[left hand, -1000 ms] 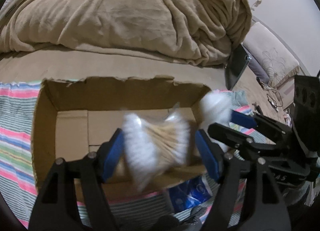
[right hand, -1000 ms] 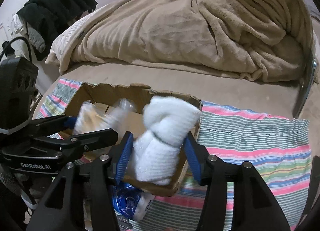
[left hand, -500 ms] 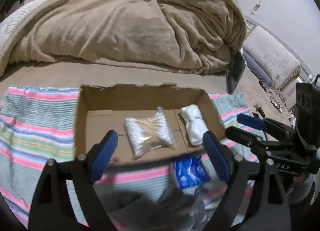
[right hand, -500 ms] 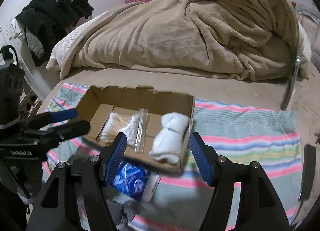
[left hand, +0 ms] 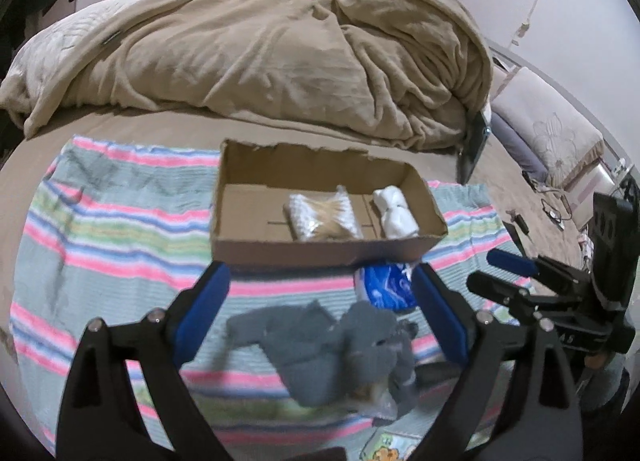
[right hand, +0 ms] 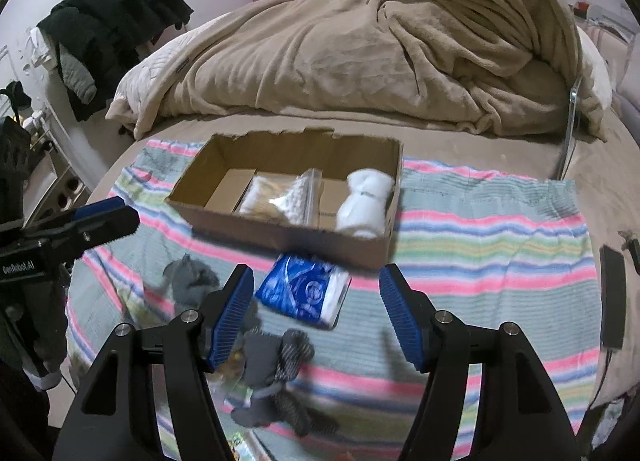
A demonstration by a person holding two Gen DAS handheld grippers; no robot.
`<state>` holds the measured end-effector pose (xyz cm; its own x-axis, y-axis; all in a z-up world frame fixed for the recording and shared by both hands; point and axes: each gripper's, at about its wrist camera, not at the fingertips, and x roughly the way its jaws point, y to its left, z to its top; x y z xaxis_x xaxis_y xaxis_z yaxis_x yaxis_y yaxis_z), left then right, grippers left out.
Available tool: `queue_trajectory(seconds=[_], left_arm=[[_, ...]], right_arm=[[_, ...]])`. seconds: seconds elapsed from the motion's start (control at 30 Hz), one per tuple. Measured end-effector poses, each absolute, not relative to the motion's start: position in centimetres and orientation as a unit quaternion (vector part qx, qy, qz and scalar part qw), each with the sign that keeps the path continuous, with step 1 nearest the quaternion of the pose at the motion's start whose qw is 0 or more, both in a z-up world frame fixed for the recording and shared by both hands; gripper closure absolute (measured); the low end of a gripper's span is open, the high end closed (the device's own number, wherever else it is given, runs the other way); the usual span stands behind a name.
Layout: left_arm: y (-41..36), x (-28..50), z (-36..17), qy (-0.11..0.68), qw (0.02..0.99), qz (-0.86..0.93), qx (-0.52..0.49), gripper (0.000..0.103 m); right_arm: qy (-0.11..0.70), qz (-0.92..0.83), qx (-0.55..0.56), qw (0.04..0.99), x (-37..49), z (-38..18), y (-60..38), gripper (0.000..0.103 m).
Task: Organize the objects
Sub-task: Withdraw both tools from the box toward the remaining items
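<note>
An open cardboard box (left hand: pixel 320 253) (right hand: pixel 280 239) lies on a striped cloth on the bed. In it are a clear bag of cotton swabs (left hand: pixel 322 215) (right hand: pixel 280 201) and a white rolled cloth (left hand: pixel 396 215) (right hand: pixel 366 201), side by side. In front of the box lie a blue packet (left hand: pixel 386 287) (right hand: pixel 304 293) and grey socks (left hand: pixel 336 349) (right hand: pixel 280 357). My left gripper (left hand: pixel 320 313) is open and empty above the socks. My right gripper (right hand: pixel 316 313) is open and empty above the blue packet; it also shows in the left wrist view (left hand: pixel 500 273).
The striped cloth (left hand: pixel 100 245) (right hand: pixel 492 229) covers the near part of the bed. A heaped beige blanket (left hand: pixel 260 57) (right hand: pixel 380 49) lies behind the box. Dark clothes (right hand: pixel 112 25) hang at far left. A black phone (right hand: pixel 612 297) lies at the cloth's right edge.
Both grippers let go of the swab bag and the white cloth into the box, opened, and drew back toward me. The socks and the blue packet have come into view.
</note>
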<state>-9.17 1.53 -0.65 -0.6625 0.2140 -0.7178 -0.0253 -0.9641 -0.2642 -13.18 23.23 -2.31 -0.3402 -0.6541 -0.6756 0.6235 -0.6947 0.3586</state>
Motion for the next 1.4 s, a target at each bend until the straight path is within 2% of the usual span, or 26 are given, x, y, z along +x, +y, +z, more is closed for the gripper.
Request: queue_trajectory(seconds=[0.6,1.4], left_arm=[[0.9,-3.5,-4.0,-0.127,0.058,0.889,-0.435,0.007],[0.9,0.5,-8.3,-0.113,0.052,0.868,-0.48,0.007]], right_arm=[[0.007,-0.801,0.462,0.38,-6.8,-5.2,23.9,0.034],[0.055,-0.765,0.503,0.398,-0.6,-9.2,22.0,0.034]])
